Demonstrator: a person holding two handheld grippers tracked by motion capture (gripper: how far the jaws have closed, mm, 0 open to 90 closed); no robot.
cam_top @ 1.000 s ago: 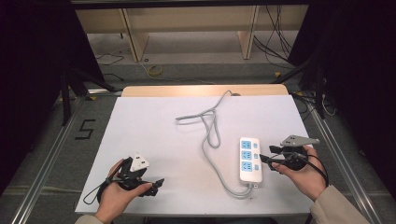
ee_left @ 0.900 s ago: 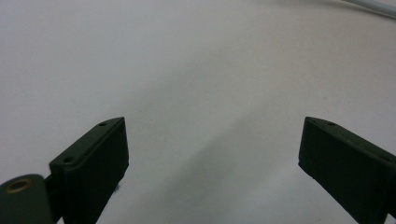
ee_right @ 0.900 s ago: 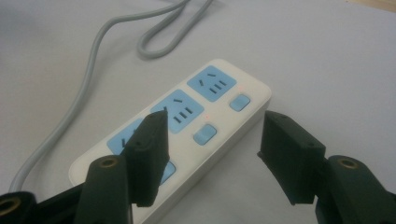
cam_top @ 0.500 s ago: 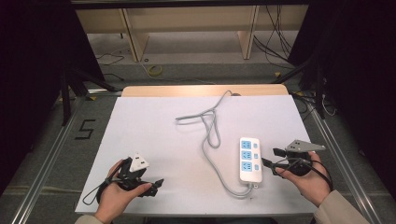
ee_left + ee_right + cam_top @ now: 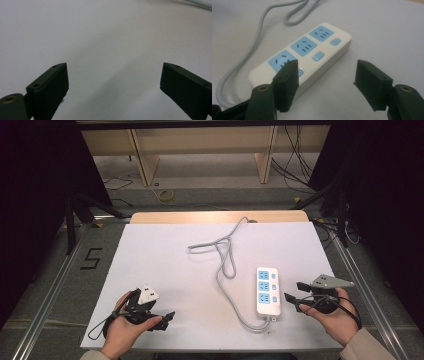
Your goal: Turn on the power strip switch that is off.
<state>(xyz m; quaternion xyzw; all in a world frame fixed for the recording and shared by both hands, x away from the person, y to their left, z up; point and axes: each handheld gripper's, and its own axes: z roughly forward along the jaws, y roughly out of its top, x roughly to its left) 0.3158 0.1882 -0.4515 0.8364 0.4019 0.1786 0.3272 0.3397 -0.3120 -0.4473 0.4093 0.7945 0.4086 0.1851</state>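
Note:
A white power strip (image 5: 267, 291) with three blue sockets and blue switches lies on the white table top (image 5: 165, 255), right of centre. Its grey cable (image 5: 225, 260) loops away toward the far edge. My right gripper (image 5: 294, 291) is just right of the strip, its jaws pointing at it. In the right gripper view the jaws (image 5: 325, 82) stand wide apart in front of the strip (image 5: 307, 53) with nothing between them; they have just been opening. My left gripper (image 5: 165, 319) rests near the front left edge, open over bare table (image 5: 113, 85).
The table's wooden far edge (image 5: 220, 216) borders a floor with loose cables. Metal rails run along both sides of the table. A stretch of the grey cable (image 5: 200, 3) crosses the top right corner of the left gripper view.
My right gripper has drawn slightly back from the strip's right side and its jaws stand wider. The left hand has stayed put.

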